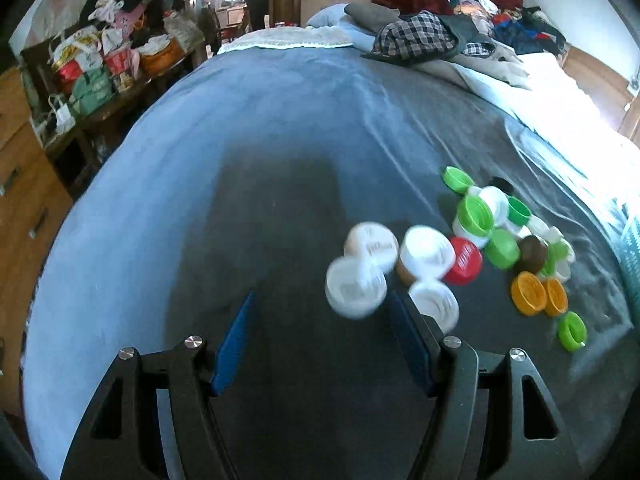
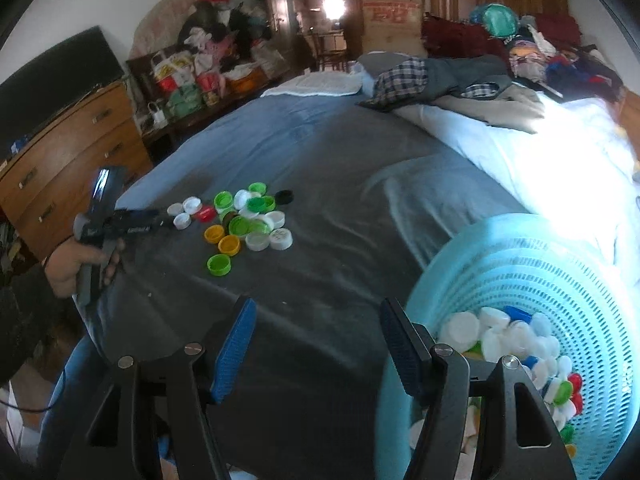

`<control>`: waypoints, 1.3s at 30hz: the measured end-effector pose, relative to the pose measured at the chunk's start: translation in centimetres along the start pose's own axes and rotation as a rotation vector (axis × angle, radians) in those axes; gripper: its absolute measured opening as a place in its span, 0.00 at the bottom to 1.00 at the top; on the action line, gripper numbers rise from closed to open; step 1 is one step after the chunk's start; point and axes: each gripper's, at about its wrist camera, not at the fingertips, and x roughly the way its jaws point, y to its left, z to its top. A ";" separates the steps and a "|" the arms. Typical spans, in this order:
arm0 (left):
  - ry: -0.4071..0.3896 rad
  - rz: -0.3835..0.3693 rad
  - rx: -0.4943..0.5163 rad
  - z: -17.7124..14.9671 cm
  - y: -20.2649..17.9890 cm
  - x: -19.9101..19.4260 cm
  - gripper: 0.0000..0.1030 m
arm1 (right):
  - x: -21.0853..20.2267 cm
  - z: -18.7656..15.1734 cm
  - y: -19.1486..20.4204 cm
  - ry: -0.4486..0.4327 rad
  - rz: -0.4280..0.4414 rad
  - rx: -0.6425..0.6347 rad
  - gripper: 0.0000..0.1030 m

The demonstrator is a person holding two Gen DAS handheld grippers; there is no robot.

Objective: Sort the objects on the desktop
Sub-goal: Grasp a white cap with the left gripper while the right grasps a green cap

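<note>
No text could be read with certainty. The red cap (image 1: 463, 261) and the white caps (image 1: 372, 245) bore embossed lettering, blurred past reading. The cardboard box (image 2: 391, 16) carried large red characters, also illegible.

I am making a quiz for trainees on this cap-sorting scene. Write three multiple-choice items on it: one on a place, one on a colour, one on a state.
1. Where is the turquoise basket?
A. On the dresser
B. On the bed, at the right of the right wrist view
C. On the floor

2. What colour is the single cap beside the white caps nearest the left tongs?
A. Red
B. Blue
C. Purple

3. How do the right tongs stand?
A. Shut on a cap
B. Shut on the basket rim
C. Open, with nothing between them

Answers: 1 B, the basket sits on the grey cover, already holding caps. 2 A, a red cap touches the white ones. 3 C, only bedcover shows between the blue pads.
</note>
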 end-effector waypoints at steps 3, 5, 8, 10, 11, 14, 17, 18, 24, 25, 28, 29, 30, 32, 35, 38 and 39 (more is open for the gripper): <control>0.020 -0.017 0.027 0.3 -0.3 0.5 0.60 | 0.8 0.4 0.9 0.010 0.012 -0.015 0.66; 0.017 -0.021 0.036 0.3 -0.3 0.3 0.51 | 1.2 0.6 1.6 0.011 0.025 -0.025 0.56; 0.009 -0.028 0.010 -0.1 0.0 -0.3 0.24 | 2.5 1.0 3.3 0.018 0.054 -0.055 0.42; 0.000 -0.026 -0.025 -0.7 0.2 -1.3 0.24 | 4.0 1.4 4.7 0.026 0.087 -0.070 0.42; -0.010 -0.022 -0.040 -1.1 0.1 -2.1 0.24 | 5.0 1.7 5.5 0.029 0.115 -0.074 0.42; -0.042 -0.043 -0.082 -2.4 -0.4 -4.3 0.24 | 7.8 2.2 7.6 0.047 0.164 -0.097 0.42; -0.059 -0.060 -0.127 -3.6 -0.8 -6.3 0.24 | 11.3 2.5 9.3 0.081 0.190 -0.110 0.42; -0.065 -0.063 -0.139 -3.9 -0.9 -6.8 0.24 | 12.5 2.6 9.7 0.095 0.193 -0.106 0.42; -0.074 -0.080 -0.167 -4.0 -1.6 -8.2 0.24 | 17.6 2.6 10.9 0.163 0.153 -0.125 0.42; -0.074 -0.081 -0.165 -4.0 -1.7 -8.2 0.24 | 18.2 2.5 10.9 0.172 0.138 -0.126 0.42; -0.077 -0.081 -0.153 -4.0 -2.3 -8.7 0.24 | 18.8 2.2 10.5 0.182 0.138 -0.110 0.38; -0.080 -0.084 -0.152 -4.0 -2.6 -8.9 0.24 | 18.6 2.3 10.4 0.182 0.132 -0.110 0.26; -0.083 -0.085 -0.151 -4.0 -2.7 -9.1 0.24 | 18.2 2.4 10.3 0.179 0.127 -0.107 0.18; -0.092 -0.090 -0.151 -4.0 -3.2 -9.5 0.24 | 17.3 2.5 9.9 0.158 0.130 -0.102 0.05; -0.093 -0.091 -0.144 -4.2 -3.8 -9.9 0.24 | 15.5 2.5 9.6 0.134 0.139 -0.099 0.05; -0.085 -0.099 -0.156 -4.5 -4.1 -10.1 0.24 | 14.8 2.0 8.8 0.135 0.162 -0.067 0.16; -0.083 -0.099 -0.164 -4.7 -4.2 -10.2 0.24 | 14.7 1.8 8.4 0.127 0.160 -0.062 0.29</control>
